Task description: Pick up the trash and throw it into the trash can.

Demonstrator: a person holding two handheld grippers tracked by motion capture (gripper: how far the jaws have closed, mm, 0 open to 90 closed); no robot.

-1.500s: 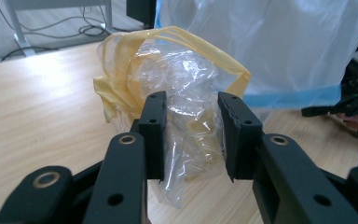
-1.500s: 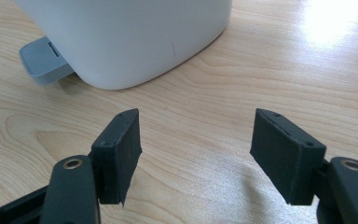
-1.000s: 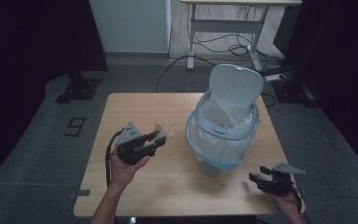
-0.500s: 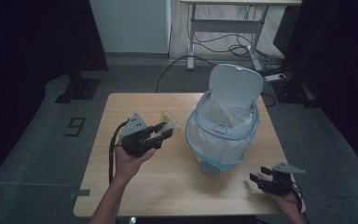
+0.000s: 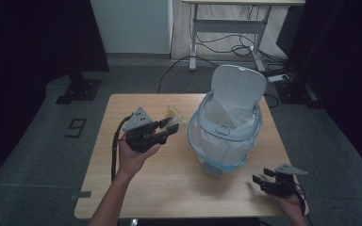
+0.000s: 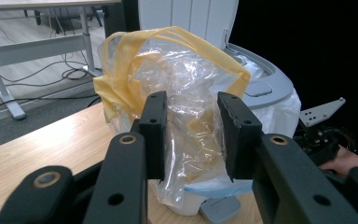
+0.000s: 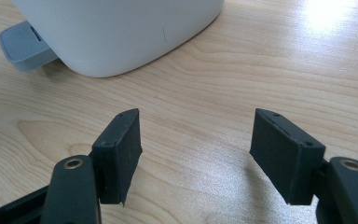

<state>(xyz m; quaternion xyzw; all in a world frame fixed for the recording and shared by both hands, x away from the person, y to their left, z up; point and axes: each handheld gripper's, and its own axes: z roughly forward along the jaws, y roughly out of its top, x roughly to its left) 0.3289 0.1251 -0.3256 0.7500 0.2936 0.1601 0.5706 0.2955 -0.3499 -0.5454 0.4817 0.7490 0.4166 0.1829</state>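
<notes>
Between the black jaws of the left gripper (image 6: 193, 135) sits a clear plastic bag (image 6: 177, 88) with pale yellow handles and a yellowish lump showing through its film. Past those jaws stands a white bin (image 5: 226, 136) with a light grey lid (image 5: 239, 87), a white liner edged in light blue, and a grey pedal (image 7: 25, 44). The right gripper (image 7: 196, 149) has matte black jaws with brass-coloured rivets, and under them the table (image 5: 169, 183) is light wood with a wavy brown grain. Each gripper carries a grey plate.
</notes>
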